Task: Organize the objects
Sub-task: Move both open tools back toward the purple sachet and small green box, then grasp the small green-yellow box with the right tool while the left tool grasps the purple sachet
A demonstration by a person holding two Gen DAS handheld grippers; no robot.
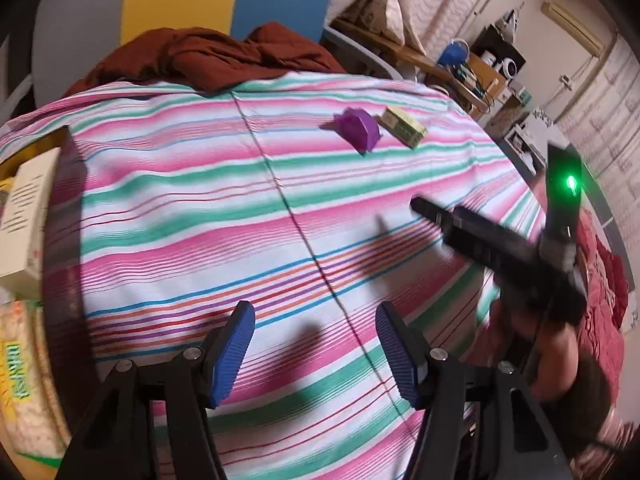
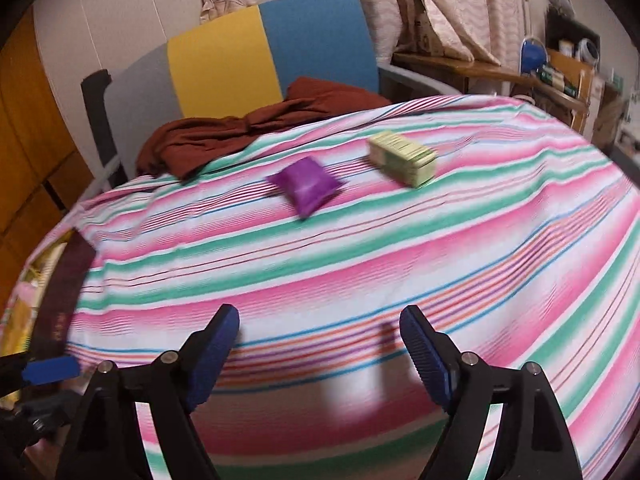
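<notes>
Both blue fingers (image 2: 214, 354) of the right gripper (image 2: 320, 344) are wide apart and hold nothing. The left gripper (image 1: 316, 340) at the bottom of its frame is spread apart too, and empty. A purple pouch (image 2: 306, 188) lies in the upper middle of the right view on the striped sheet (image 2: 360, 264). A pale green box (image 2: 402, 158) sits just beside it, to the right. At the left edge of the left view a dark bin (image 1: 60, 240) holds other packs. I think this is the reach step. Next, one gripper should go forward and close on the pouch.
</notes>
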